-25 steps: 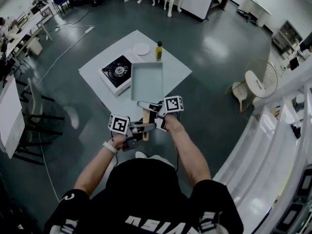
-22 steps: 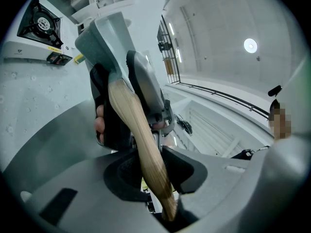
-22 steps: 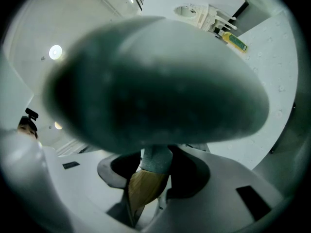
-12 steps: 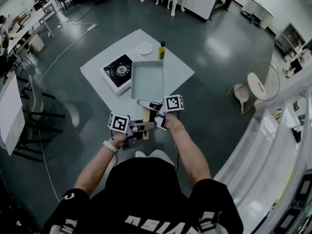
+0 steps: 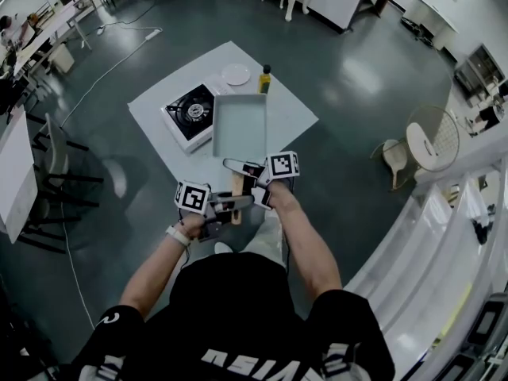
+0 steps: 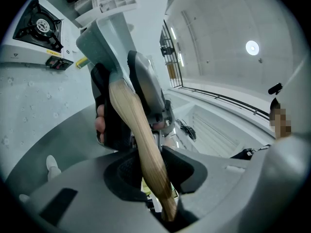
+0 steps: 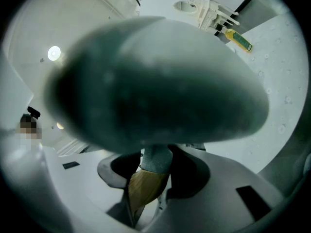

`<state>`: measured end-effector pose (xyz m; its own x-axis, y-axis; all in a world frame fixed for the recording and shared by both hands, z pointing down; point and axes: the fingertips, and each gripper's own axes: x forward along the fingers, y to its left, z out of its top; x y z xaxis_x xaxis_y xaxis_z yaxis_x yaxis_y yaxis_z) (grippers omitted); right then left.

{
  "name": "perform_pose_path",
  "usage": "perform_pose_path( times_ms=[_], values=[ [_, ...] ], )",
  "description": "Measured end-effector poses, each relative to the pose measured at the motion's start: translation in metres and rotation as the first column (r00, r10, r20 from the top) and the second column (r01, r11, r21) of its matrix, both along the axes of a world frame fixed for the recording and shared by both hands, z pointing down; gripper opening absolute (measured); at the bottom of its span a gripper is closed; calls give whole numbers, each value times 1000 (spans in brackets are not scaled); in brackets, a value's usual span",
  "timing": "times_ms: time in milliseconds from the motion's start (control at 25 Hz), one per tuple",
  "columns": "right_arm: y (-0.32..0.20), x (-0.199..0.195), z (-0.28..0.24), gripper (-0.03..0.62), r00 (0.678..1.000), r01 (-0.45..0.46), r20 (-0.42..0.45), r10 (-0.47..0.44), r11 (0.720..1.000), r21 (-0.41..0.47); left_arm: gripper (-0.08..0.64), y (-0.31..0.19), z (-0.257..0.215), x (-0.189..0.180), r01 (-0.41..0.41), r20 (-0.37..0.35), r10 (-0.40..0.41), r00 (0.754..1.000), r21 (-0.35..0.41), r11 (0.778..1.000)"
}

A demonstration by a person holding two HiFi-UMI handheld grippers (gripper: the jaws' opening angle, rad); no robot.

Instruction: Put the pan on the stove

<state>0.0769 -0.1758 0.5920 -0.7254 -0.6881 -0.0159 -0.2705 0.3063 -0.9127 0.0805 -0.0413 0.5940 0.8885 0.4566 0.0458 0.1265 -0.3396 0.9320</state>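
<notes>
Head view: pan in both grippers, not on the stove

Head view shows the person standing at the near edge of the white tabletop (image 5: 290, 116), both arms out, each hand on a gripper. The pan (image 5: 240, 125) is a rectangular grey-blue one with a wooden handle (image 5: 236, 190) pointing back at the person. It's held up by that handle alone.

- Left gripper (image 5: 232, 206): comes in from the left, jaws clamped across the handle near its free end. Left gripper view confirms it: the wood runs straight between the two pads, both pressing on it.
- Right gripper (image 5: 240, 167): comes in from the right and grips further up, at the pan end of the handle. In the right gripper view the jaws close on the grey neck where wood meets pan; the pan body is a big blur filling most of the frame.
- Both grippers point roughly level, the pan floor about flat.

Position: the pan hangs over the near-right part of the tabletop, just beside the stove (image 5: 190, 113), which sits left of it. The burner is uncovered, nothing on it.

Behind the pan: a bottle (image 5: 264, 79) with yellow contents, and a white plate (image 5: 236, 74) to its left, both on the far side of the tabletop.
</notes>
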Motion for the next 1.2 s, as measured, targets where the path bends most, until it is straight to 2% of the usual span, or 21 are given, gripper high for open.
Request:
perform_pose_path(
  times_ms=[80,280,520,680,840,1080,1200],
  values=[
    [-4,9,-2,158,1000,16,15,-16,1000,9,95,-3,0,13,5,-5,-5,1000,-3,1000],
    [-10,38,-1,158,999,21,30,-20,999,-37,94,-12,-6,45,22,-33,-22,999,1,1000],
    [-26,77,-4,157,998,58,5,-58,998,-15,95,-26,-9,86,55,-26,-55,998,-14,998],
    [-39,93,0,158,996,86,-8,-87,996,-34,94,-40,-10,105,82,-34,-82,996,-15,997],
    [-57,99,-12,158,989,148,14,-149,988,36,94,-58,-10,122,118,-27,-118,993,-12,993],
    [-76,113,-12,158,982,188,21,-188,982,22,94,-79,-9,140,157,0,-157,988,-11,988],
    [-84,127,3,158,986,165,-16,-167,983,-80,94,-88,-11,149,172,6,-172,985,-17,985]
  ],
)
